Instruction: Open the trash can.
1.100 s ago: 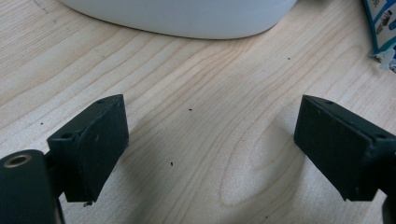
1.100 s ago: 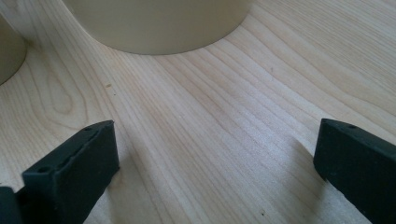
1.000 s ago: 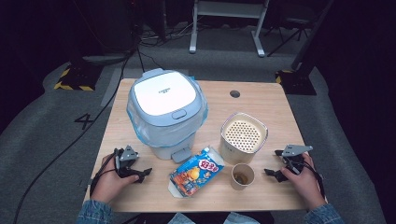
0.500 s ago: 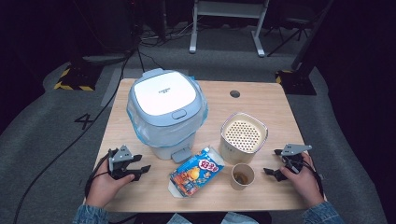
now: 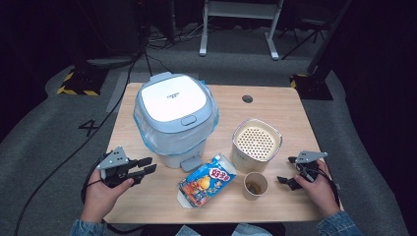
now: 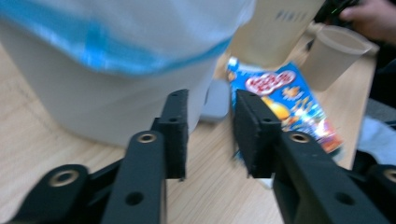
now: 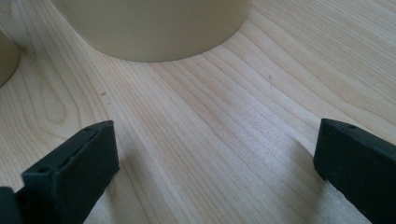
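A wooden table (image 5: 275, 105) seen from above, with a person's forearms in denim sleeves entering from 6 o'clock, both cut off by the frame edge. The left gripper (image 5: 146, 165) sits at about 8 o'clock on the table, lifted off the wood, pointing toward 3 o'clock at the base of a lidded white bin (image 5: 175, 115) lined with a blue-edged plastic bag. Its jaws have just been closing and now stand partly closed with a narrow gap and nothing between them. In the left gripper view the picture is blurred; the bin's top is cut off, and its grey foot pedal (image 6: 215, 100) is half hidden behind the jaws.

The snack packet (image 5: 206, 180), blue with orange print, lies flat at 6 o'clock, just beside the pedal and near a paper cup (image 5: 255, 185), whose contents are too small to make out. A cream canister with a perforated lid (image 5: 256, 142) stands just beyond the cup; the right gripper view shows only its curved base (image 7: 154, 28), top cut off.

The right gripper (image 5: 290, 170) rests at 4 o'clock, jaws spread wide and released, holding nothing, over bare wood.

The table has a small round cable hole (image 5: 247, 99) at 1 o'clock. Around it lies grey floor with cables, yellow-black hazard tape at 10 o'clock, and a white metal stand at 12 o'clock; the room beyond is dark
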